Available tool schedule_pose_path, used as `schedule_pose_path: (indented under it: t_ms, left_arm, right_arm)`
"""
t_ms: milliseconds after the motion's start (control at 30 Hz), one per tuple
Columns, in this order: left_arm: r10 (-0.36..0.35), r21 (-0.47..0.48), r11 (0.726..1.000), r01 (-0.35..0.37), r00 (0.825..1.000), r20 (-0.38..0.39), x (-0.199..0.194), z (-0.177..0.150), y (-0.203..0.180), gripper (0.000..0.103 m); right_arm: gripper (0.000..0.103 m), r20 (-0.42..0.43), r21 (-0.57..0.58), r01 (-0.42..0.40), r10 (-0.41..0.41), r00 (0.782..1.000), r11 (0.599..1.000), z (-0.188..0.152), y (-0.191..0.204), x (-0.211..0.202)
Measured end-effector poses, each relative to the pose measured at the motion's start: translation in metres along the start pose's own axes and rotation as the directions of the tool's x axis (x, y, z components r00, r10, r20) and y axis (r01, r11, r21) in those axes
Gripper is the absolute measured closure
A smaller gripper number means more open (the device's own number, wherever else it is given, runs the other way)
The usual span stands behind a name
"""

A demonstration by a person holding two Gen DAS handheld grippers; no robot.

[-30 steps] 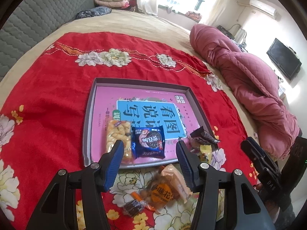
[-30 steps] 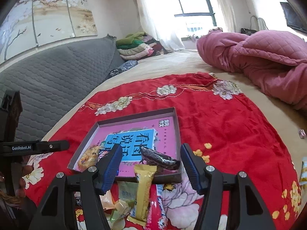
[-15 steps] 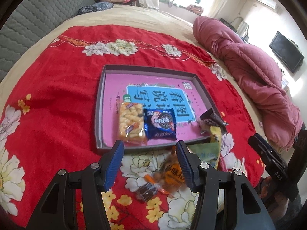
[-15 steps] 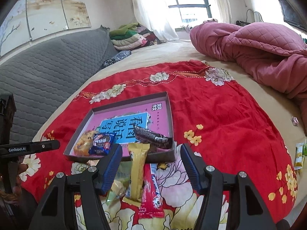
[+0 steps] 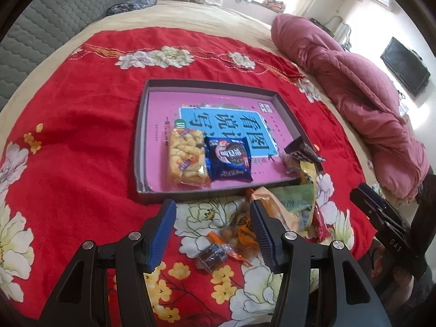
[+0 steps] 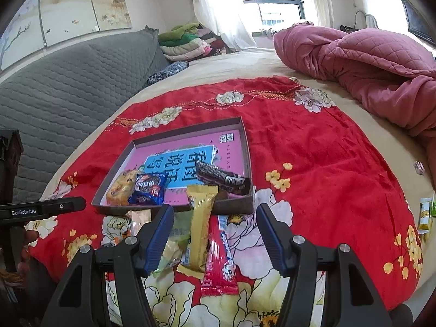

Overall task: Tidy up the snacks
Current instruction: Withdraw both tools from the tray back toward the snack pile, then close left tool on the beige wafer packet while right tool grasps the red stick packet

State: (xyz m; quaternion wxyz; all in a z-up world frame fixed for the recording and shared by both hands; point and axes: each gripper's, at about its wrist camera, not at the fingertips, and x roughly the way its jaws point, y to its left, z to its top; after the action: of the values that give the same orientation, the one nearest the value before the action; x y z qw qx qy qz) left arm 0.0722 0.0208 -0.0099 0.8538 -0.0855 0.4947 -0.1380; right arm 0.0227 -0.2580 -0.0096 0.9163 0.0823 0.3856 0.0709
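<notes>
A shallow grey tray with a pink printed floor lies on the red flowered cloth. It holds a yellow snack pack and a blue cookie pack, and a dark chocolate bar rests across its near right corner. Loose snacks lie in front of the tray: an orange bag, a green pack and a small dark candy. My left gripper hangs open above them, holding nothing. My right gripper is open above a yellow bar and a red stick pack.
A pink quilt is heaped along the right side of the bed. The grey padded headboard rises on the left, and folded clothes are stacked at the far end. A few more snack packs lie near the bed's right edge.
Both grippers have drawn back from the tray and sunk slightly, so more loose snacks show under them. The left fingertips have moved off the tray's front edge. Neither opening has changed.
</notes>
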Motion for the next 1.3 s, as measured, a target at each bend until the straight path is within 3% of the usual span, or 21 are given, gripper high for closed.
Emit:
schedule_pose_path:
  t_ms: [300, 733, 1000, 1133, 1300]
  left_arm:
    - [-0.068, 0.049, 0.996, 0.071, 0.997, -0.048, 0.008, -0.009, -0.026, 0.045]
    - [-0.102, 0.101, 0.989, 0.111, 0.991, -0.091, 0.020, -0.016, -0.058, 0.045]
    - [-0.109, 0.104, 0.987, 0.121, 0.988, -0.114, 0.033, -0.015, -0.072, 0.045]
    - [-0.113, 0.107, 0.986, 0.126, 0.986, -0.126, 0.039, -0.015, -0.077, 0.045]
    - [-0.090, 0.083, 0.991, 0.103, 0.984, -0.152, 0.051, -0.012, -0.078, 0.054]
  right_arm:
    - [0.041, -0.055, -0.012, 0.014, -0.015, 0.998, 1.000, -0.006, 0.002, 0.007]
    - [0.041, -0.183, -0.020, 0.041, -0.044, 0.982, 0.999, -0.022, -0.002, 0.029]
    - [0.058, -0.229, -0.059, 0.051, -0.064, 0.971, 0.997, -0.030, 0.000, 0.039]
    - [0.059, -0.241, -0.061, 0.045, -0.058, 0.969, 0.997, -0.032, -0.001, 0.042]
    - [0.059, -0.240, -0.060, 0.043, -0.056, 0.969, 0.997, -0.032, -0.001, 0.042]
